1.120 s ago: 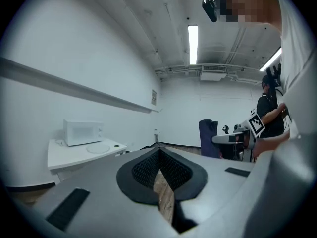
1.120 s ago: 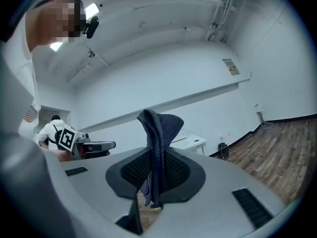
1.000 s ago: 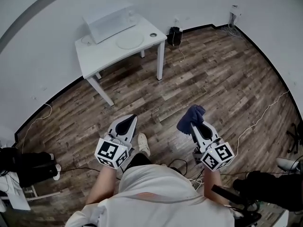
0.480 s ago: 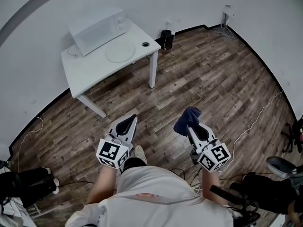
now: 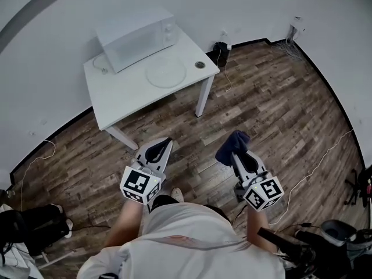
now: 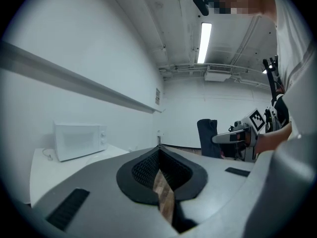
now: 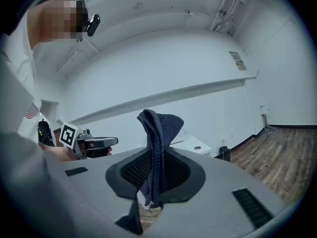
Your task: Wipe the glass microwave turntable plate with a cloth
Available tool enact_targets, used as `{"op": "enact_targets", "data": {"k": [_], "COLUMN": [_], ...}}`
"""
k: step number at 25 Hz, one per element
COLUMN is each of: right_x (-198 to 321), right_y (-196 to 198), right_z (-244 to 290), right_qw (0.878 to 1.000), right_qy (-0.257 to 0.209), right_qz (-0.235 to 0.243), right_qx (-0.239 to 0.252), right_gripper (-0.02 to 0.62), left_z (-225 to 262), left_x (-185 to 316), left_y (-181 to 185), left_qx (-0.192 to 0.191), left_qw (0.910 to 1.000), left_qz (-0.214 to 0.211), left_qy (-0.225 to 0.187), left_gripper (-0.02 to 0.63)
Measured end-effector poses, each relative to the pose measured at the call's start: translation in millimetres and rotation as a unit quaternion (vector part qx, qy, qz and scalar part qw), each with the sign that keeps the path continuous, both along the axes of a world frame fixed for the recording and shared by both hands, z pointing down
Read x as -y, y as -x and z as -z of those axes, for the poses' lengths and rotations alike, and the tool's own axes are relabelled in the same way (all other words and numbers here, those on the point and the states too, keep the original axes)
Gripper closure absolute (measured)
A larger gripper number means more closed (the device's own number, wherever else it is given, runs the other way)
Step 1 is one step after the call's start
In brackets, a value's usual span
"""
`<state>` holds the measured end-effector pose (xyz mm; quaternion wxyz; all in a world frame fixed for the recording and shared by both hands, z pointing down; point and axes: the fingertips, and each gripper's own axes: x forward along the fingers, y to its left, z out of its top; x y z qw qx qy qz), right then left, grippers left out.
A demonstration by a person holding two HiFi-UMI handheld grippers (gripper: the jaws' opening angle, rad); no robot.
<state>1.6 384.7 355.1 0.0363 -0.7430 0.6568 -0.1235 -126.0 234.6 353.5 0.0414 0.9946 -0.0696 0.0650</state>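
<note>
Clamping a dark blue cloth ready for wiping, the right hand-held gripper is facing the far-off round glass plate; the left hand-held gripper is hanging closed, empty.

The right gripper has its jaws pressed together on a dark blue cloth, which stands upright between them (its top folded over). Behind the cloth is a white table. The left gripper shows at the left, with wood floor at the right.
</note>
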Motion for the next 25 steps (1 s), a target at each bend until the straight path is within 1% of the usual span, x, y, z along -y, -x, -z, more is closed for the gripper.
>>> {"op": "enact_targets", "data": {"k": [4,12,16,19,21,25], "right_x": [36.9,79.3,104.6,128.6,146.4,175.9], "right_y": [2.5,-17.2,-39.8,-63.6,-81.7,-119.1], "right_z": [1.0,-0.7,-1.1,4.7,8.6,10.4], "right_qw": [1.000,1.000,0.998,0.997,0.996,0.993], "right_qy": [-0.005,0.005,0.003,-0.004,-0.009,-0.012], "right_qz": [0.007,0.029,0.055,0.074,0.091,0.120], "right_qx": [0.002,0.003,0.003,-0.002,-0.005,-0.004], "right_gripper": [0.534,0.534,0.534,0.534,0.534,0.534], "left_z": [-3.3,-10.7,-11.0,-7.3,-5.7,-5.1], "left_x": [35.2,65.5,84.4,106.1,119.2,137.7], "left_y": [3.0,-13.1,-28.0,-42.2,-54.4,-84.9], "left_qx": [0.003,0.004,0.004,-0.005,-0.008,-0.003], "left_qw": [1.0000,0.9996,0.9987,0.9966,0.9949,0.9923], "left_qz": [0.008,0.021,0.048,0.079,0.098,0.123], "left_qy": [0.004,0.016,0.016,0.023,0.026,0.020], "left_gripper": [0.595,0.595,0.595,0.595,0.595,0.595]}}
